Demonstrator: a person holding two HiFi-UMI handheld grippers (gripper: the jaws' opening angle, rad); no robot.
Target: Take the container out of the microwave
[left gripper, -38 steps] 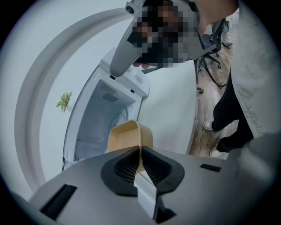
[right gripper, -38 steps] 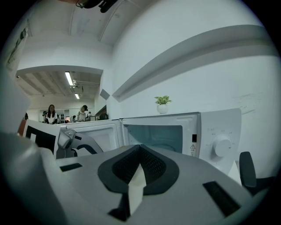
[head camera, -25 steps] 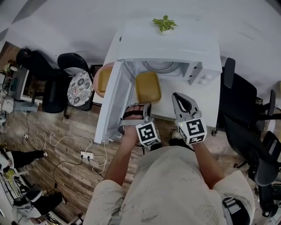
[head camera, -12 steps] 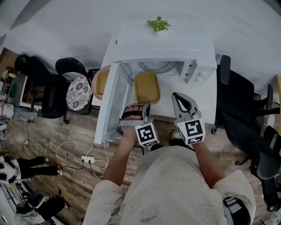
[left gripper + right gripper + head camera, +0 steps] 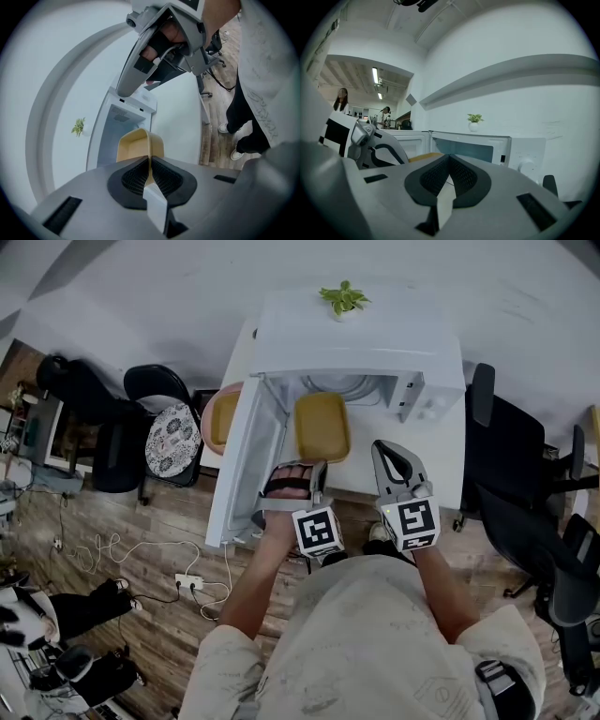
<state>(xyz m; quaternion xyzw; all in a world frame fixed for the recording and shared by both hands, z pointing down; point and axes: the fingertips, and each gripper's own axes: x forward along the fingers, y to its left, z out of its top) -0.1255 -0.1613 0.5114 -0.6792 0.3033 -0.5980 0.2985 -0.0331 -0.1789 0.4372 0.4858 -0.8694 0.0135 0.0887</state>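
Head view shows your left gripper (image 5: 317, 467) pinched narrow on the near rim of the container (image 5: 322, 426), mid-frame at the mouth of the microwave (image 5: 366, 334). Your right gripper (image 5: 384, 451) is closed and empty. With one thin-edge grip, the container could tilt and slip.

I am in an open office: black swivel chairs (image 5: 525, 517) flank my white desk (image 5: 448, 454) with its microwave (image 5: 375, 334), a power strip (image 5: 186, 572) trails cables (image 5: 122, 538) over the wood floor (image 5: 159, 512), and strip lights (image 5: 374, 75) hang overhead.
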